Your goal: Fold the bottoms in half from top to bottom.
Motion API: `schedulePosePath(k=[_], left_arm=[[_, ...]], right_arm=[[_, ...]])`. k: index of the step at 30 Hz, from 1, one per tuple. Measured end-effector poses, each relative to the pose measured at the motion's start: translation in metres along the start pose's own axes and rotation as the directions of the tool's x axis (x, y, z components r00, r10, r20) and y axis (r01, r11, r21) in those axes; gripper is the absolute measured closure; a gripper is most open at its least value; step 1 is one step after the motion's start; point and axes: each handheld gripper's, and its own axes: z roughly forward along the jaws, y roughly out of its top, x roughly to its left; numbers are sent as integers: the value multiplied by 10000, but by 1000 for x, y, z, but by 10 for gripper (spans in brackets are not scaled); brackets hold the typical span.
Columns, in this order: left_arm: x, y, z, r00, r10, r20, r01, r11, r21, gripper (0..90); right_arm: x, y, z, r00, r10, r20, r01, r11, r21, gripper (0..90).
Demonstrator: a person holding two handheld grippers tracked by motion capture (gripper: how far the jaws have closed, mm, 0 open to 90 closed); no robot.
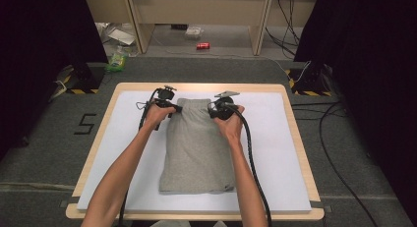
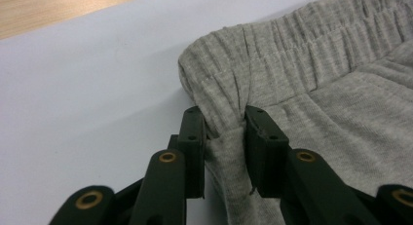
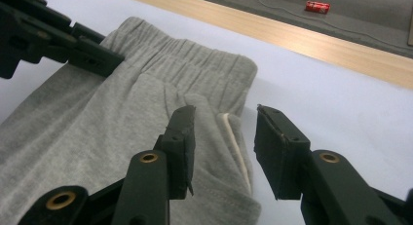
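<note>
So the folded grey jersey shorts [image 1: 196, 146] lie mid-worktop, waistband at the far end. Left gripper [image 2: 225, 122] is pinching the waistband's left corner. Right gripper [image 3: 224, 137] hangs half-open over the right corner, gripping nothing. Looks like the grab-both-corners step; next, the right needs to drop and clamp.

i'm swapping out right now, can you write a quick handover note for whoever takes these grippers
Left gripper: shut on the waistband corner of the grey shorts, with a bunch of fabric pinched between the jaws.
Right gripper: open, with its jaws on either side of the opposite waistband edge, near the pocket; nothing gripped yet.
Shorts: lying flat and folded lengthwise on the white sheet over the table, waistband at the far end.
Done: one waistband corner is secured.
Left: probably close the right gripper on its corner; after that, likely fold the waistband end over or lift the shorts.
</note>
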Motion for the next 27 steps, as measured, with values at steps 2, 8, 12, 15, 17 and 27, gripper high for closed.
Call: schedulePosePath(k=[2,8,12,15,17,27], left_arm=[[0,0,0,10000,9,-10,-9,10000,8,702],[0,0,0,10000,10,-8,-10,10000,0,701],[0,0,0,10000,16,-14,-16,10000,0,701],[0,0,0,10000,26,-16,-26,10000,3,701],[0,0,0,10000,27,-14,-27,10000,2,701],[1,-1,0,10000,-11,72,11,10000,20,700]], right_arm=[[-3,0,2,10000,87,15,-87,10000,-4,594],[-5,1,7,9997,170,192,-173,9997,169,560],[-4,5,12,9997,186,140,-190,9994,272,529],[-3,6,18,9996,241,153,-247,9989,405,518],[-4,4,21,9995,265,160,-273,9983,512,511],[-9,-6,41,9975,703,82,-708,9897,1248,479]])
